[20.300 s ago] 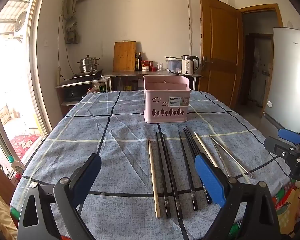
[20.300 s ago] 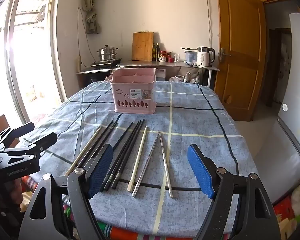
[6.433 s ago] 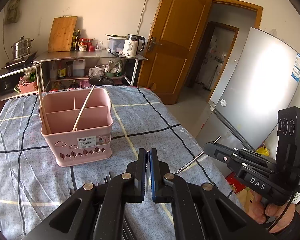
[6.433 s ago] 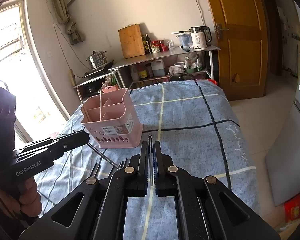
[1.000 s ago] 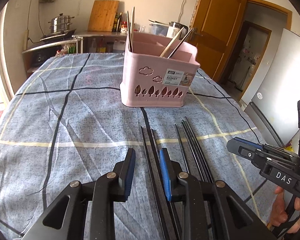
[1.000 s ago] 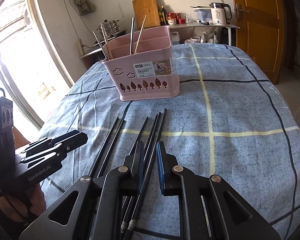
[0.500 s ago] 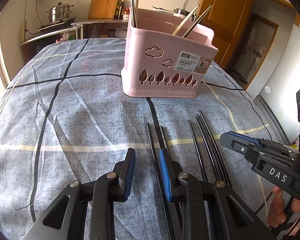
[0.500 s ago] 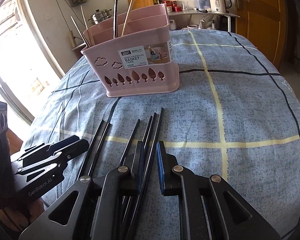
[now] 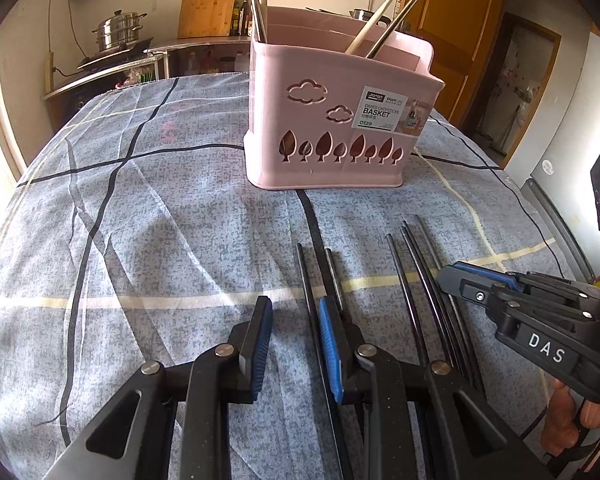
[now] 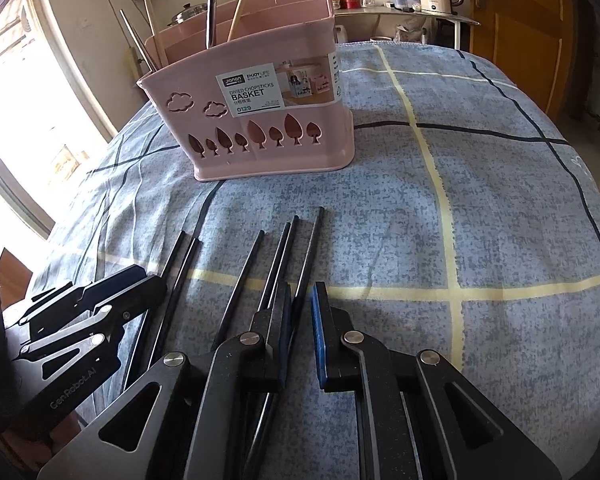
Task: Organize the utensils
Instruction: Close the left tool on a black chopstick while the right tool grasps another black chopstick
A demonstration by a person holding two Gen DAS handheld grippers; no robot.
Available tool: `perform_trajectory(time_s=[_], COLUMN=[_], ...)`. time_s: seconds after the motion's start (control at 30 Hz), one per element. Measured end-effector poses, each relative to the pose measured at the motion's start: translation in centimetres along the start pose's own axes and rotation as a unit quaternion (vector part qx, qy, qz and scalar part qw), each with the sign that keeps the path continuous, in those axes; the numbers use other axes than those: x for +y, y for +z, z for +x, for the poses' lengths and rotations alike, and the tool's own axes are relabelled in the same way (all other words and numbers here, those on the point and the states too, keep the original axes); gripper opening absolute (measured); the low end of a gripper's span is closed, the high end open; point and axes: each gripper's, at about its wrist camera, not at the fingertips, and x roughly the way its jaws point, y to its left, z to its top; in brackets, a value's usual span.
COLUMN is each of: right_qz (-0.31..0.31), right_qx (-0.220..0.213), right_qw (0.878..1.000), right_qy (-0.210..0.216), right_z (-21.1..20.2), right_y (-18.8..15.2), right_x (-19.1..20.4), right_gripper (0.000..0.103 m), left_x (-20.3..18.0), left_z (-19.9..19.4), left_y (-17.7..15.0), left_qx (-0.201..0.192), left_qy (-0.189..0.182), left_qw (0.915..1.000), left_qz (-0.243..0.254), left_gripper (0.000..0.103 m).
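Black chopstick (image 10: 306, 258) btwn closing right gripper (image 10: 300, 300) jaws, pads not yet pressing.

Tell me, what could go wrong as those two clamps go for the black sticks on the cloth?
The black chopsticks lie bunched, so the closing right gripper, with one between its pads, may drag a neighbour along. The left gripper straddles one thin stick; it could slip or pinch the tablecloth. The pink basket stands close, so a lifted tip might knock it.
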Motion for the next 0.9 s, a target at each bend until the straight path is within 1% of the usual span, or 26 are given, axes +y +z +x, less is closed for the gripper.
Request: perform_trajectory(time_s=[0.13,0.33,0.53,0.73,0.8,0.83,0.9], right_qz=[0.000,0.017,0.013,0.013,0.011,0.010,0.014], right_qx=[0.003,0.011,0.022,0.022,0.023,0.023,0.026], right_qw=[1.000,1.000,1.000,1.000,1.000,1.000,1.000], right_qy=[0.000,0.001,-0.013,-0.018,-0.016,-0.014,-0.007], right_z=[-0.4,-0.8,-0.2,0.4,0.4,0.4,0.3], right_y=[-0.5,-0.5,0.5,1.0,1.0,1.0,1.1], right_x=[-0.6,-1.5,-1.3,-1.1,-1.1,-1.1,-1.3], right_gripper=[0.008,0.008,0.008,0.008,0.008,0.007,0.007], left_x=[0.2,0.5,0.2,-0.6,-0.7,-0.7,-0.5], left_z=[-0.2,-0.1,0.4,0.7,0.7,0.7,0.6], left_y=[-0.2,0.0,0.7,0.8,0.8,0.8,0.9], left_qx=[-0.001,0.003,0.018,0.015,0.016,0.017,0.021], left_qy=[0.005,0.012,0.021,0.039,0.041,0.038,0.031], left_qw=[1.0000,0.9999,0.9996,0.9987,0.9986,0.9988,0.9991], left_qz=[-0.007,-0.012,0.004,0.027,0.027,0.025,0.017], left_gripper=[0.019,0.018,0.018,0.017,0.012,0.007,0.007])
